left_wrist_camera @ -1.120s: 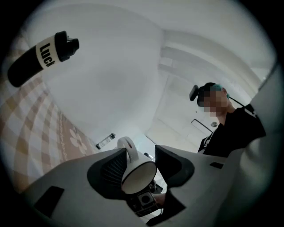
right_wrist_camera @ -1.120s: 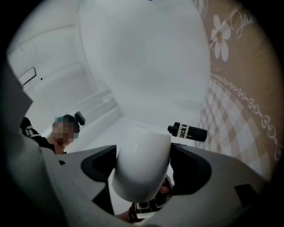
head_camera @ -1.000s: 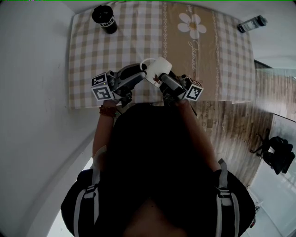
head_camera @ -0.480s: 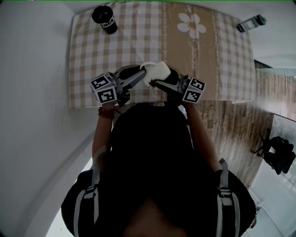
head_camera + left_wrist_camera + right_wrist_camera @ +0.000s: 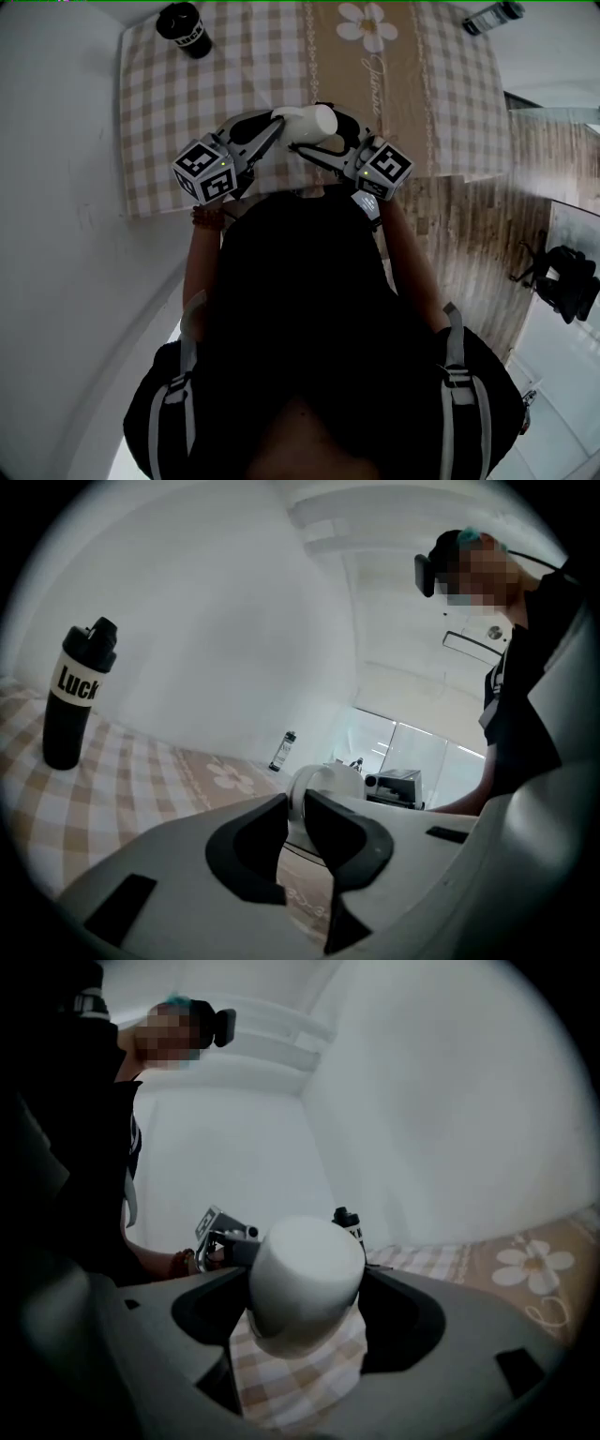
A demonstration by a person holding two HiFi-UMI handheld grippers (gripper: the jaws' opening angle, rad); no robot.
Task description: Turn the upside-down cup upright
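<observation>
The white cup (image 5: 309, 124) hangs in the air over the near edge of the table, lying roughly on its side. My right gripper (image 5: 325, 142) is shut on the cup's body; in the right gripper view the cup (image 5: 302, 1283) fills the space between the jaws of that gripper (image 5: 305, 1309), its closed base turned up and away. My left gripper (image 5: 278, 123) comes in from the left. Its jaws have just been closing and now pinch the cup's looped handle (image 5: 302, 794) between the pads of the left gripper (image 5: 296, 832).
The table wears a beige checked cloth (image 5: 178, 103) with a daisy print (image 5: 367, 25). A black bottle (image 5: 183, 28) stands at the far left corner, a small dark bottle (image 5: 494, 16) at the far right. Wooden floor (image 5: 478, 206) and a chair (image 5: 562, 281) lie to the right.
The left jaws have closed from wide open onto the cup's handle. The right gripper has rolled, turning the cup from tilted to lying sideways. Both grippers sit slightly higher in the head view.
</observation>
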